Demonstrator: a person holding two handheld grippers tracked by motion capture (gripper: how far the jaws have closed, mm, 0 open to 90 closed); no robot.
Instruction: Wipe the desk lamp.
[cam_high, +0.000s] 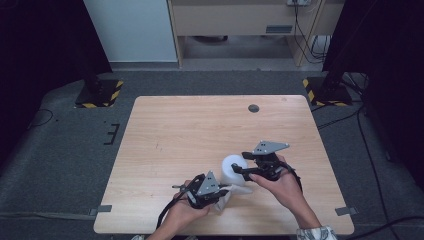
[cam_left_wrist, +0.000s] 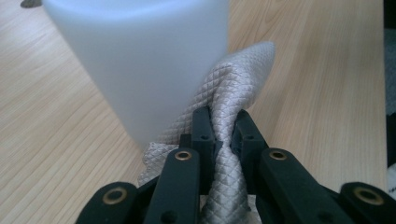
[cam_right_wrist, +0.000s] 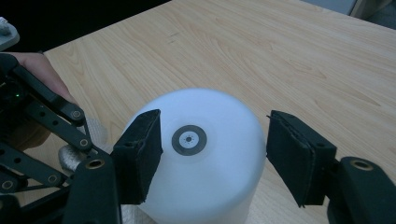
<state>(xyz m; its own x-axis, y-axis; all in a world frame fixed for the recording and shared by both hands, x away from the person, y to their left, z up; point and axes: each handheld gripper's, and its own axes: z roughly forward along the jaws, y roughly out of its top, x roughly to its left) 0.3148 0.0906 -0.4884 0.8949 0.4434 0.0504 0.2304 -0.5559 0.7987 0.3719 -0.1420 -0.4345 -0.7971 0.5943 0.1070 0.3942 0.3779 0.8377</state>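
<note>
Nearest the person, the left gripper (cam_high: 220, 192) sits low at the front edge of the table (cam_high: 175, 130), its 2 jaws clamped together on a fold of grey quilted cloth (cam_left_wrist: 229, 116), which bunches up between them and presses against the lower side of the white cup (cam_high: 234, 170). Just beyond, the right gripper (cam_high: 239, 169) comes in from the right with its jaws apart, one on either side of the cup but, as far as can be told, not yet squeezing it. The cup stands upside down near the front middle of the table, long axis upright, so it lies straight ahead of the right jaws and up and to the left of the left jaws; the right hand is placed to steady it, the left to rub it. The likely next move turns on that: the right jaws would need to close on the cup's wall before the cloth pushes, or the cup may slide or tip. The right gripper view shows the cup's flat base (cam_right_wrist: 188, 139) with a small grey ring at its centre, facing up, and a gap at each jaw pad. The left gripper view shows the cloth's diamond weave meeting the cup's wall. Farther off, the table is bare but for a dark round plug (cam_high: 253, 108)
</note>
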